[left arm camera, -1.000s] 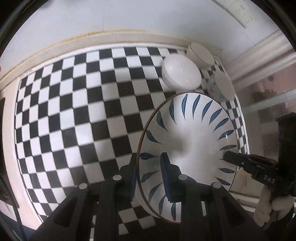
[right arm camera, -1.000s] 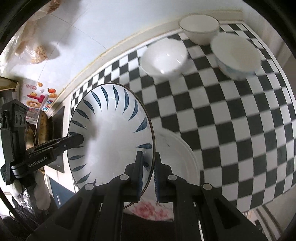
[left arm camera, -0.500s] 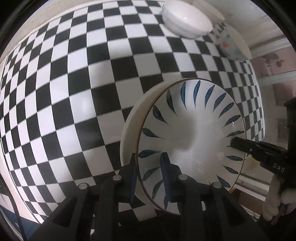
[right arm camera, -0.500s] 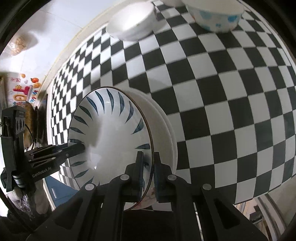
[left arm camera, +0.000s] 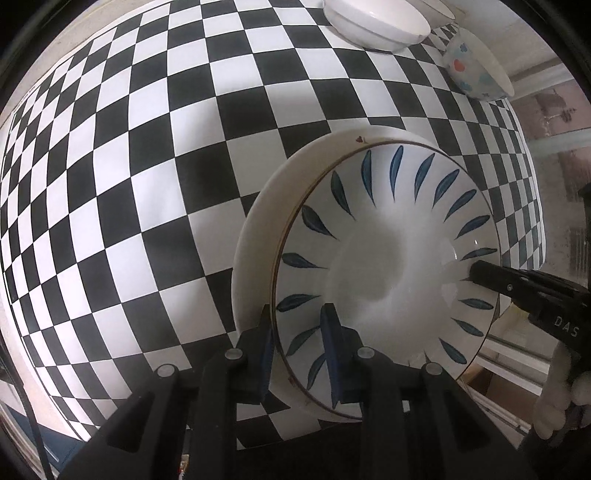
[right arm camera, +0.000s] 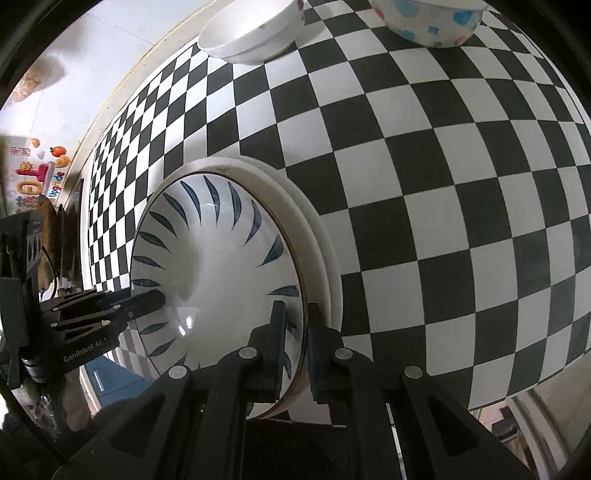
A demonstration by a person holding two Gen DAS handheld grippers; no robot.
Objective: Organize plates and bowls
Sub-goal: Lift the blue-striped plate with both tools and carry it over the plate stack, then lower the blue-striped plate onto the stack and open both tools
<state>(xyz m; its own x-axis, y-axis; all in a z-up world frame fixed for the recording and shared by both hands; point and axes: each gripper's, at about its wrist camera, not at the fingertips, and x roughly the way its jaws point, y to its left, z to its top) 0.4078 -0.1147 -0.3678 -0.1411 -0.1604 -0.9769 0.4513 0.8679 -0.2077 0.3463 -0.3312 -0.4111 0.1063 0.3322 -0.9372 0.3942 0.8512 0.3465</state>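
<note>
A white plate with blue leaf marks (left arm camera: 388, 236) (right arm camera: 218, 258) is held by both grippers at opposite rims. My left gripper (left arm camera: 297, 332) is shut on its near rim, and my right gripper (right arm camera: 295, 334) is shut on the other rim. The right gripper also shows in the left wrist view (left arm camera: 517, 288), the left gripper in the right wrist view (right arm camera: 110, 310). The plate sits low over a plain white plate (left arm camera: 266, 206) (right arm camera: 317, 251) on the checkered table; whether they touch I cannot tell.
The black-and-white checkered table (left arm camera: 147, 147) (right arm camera: 443, 184) carries a white bowl (left arm camera: 376, 22) (right arm camera: 251, 33) and a spotted bowl (left arm camera: 476, 70) (right arm camera: 428, 22) at the far side. The table's edge runs close below the plates. A wall with stickers (right arm camera: 33, 173) lies left.
Both grippers have lowered the blue-leaf plate toward the table, from well above it to just over the plain white plate. The bowls have slid toward the top of both views.
</note>
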